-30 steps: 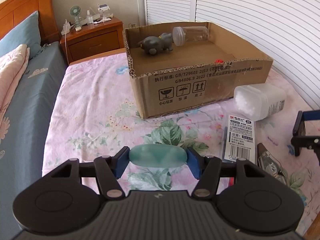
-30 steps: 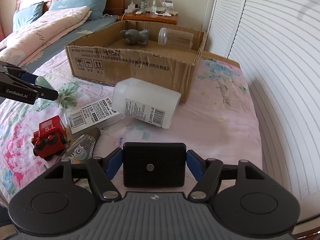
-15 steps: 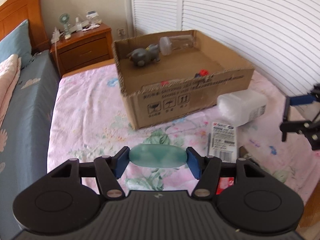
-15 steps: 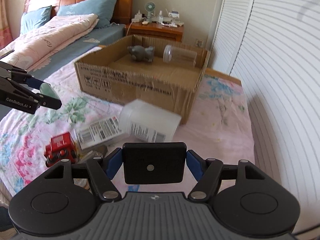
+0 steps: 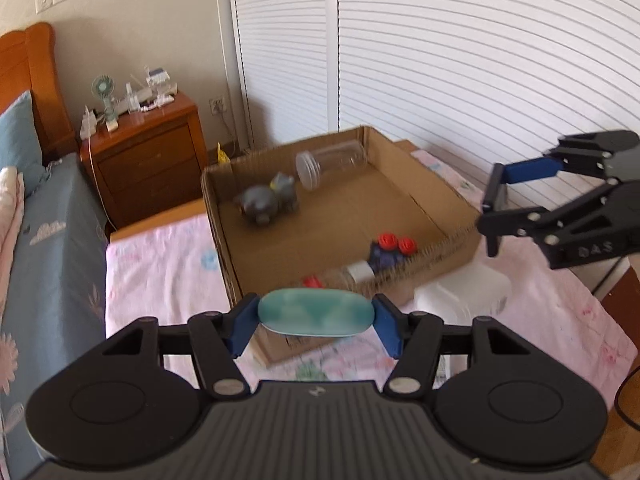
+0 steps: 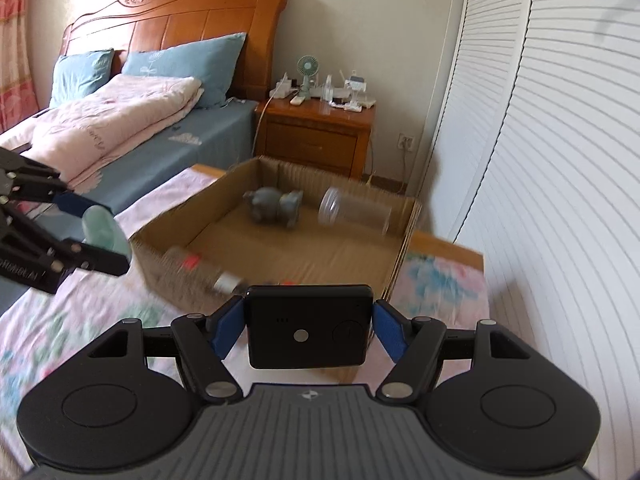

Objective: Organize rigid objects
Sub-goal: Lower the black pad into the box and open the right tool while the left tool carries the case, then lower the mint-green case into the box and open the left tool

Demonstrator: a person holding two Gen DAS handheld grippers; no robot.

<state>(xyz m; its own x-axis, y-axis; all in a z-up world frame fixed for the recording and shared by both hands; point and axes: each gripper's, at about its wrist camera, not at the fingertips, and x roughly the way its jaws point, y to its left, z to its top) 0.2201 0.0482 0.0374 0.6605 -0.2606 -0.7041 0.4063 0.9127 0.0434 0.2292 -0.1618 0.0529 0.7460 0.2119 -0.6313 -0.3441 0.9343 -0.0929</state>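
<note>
My left gripper [image 5: 316, 322] is shut on a pale green oval stone [image 5: 316, 316], held above the near wall of the open cardboard box [image 5: 428, 208]; it also shows in the right wrist view [image 6: 102, 232]. My right gripper [image 6: 308, 326] is shut on a flat black square device [image 6: 308, 326], raised over the box's near right corner. In the box [image 6: 404, 240] lie a grey toy animal [image 5: 266, 204], a clear plastic jar [image 5: 330, 164] on its side and small red and blue toys [image 5: 390, 250].
A white plastic container [image 5: 460, 296] lies on the floral bedsheet beside the box's near right side. A wooden nightstand [image 6: 316, 136] with a small fan stands behind the box. White louvred doors [image 5: 440, 60] run along the right. Pillows and a folded quilt [image 6: 112, 120] lie far left.
Both grippers have risen and moved toward the box with their objects held. The box interior now shows from above; the items on the sheet have dropped out of view.
</note>
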